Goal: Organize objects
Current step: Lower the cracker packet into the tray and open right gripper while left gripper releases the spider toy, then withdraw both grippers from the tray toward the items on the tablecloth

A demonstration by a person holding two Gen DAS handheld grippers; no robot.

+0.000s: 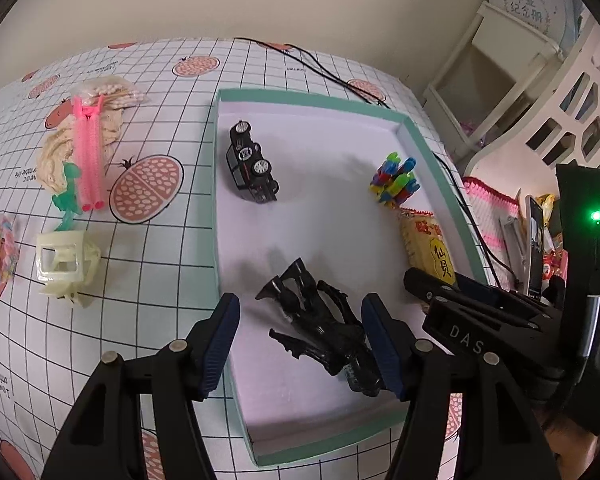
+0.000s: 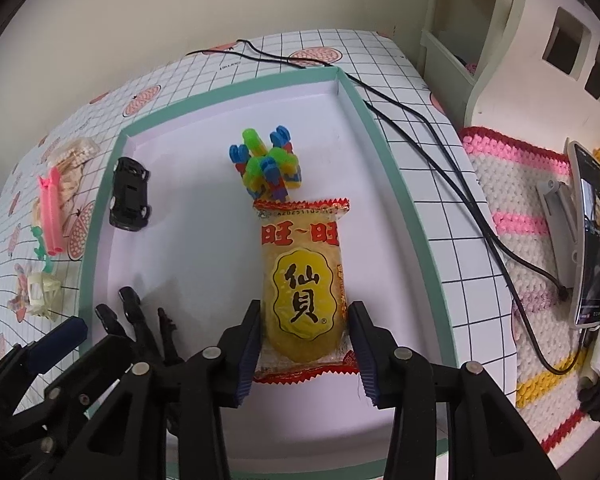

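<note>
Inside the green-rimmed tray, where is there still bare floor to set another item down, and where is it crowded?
Bare floor lies in the tray's middle, between the toy car and the colourful block cluster, and along its far edge. The near end is crowded: the black toy sits between the left tongs, and the right tongs flank the snack packet.

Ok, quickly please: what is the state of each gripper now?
Left gripper: open, around the black toy figure, not clamping it.
Right gripper: jaws on both sides of the rice cracker packet; grip cannot be told.

A black cable (image 2: 440, 136) trails to a phone (image 2: 590, 236) above a crocheted mat (image 2: 540, 292).
</note>
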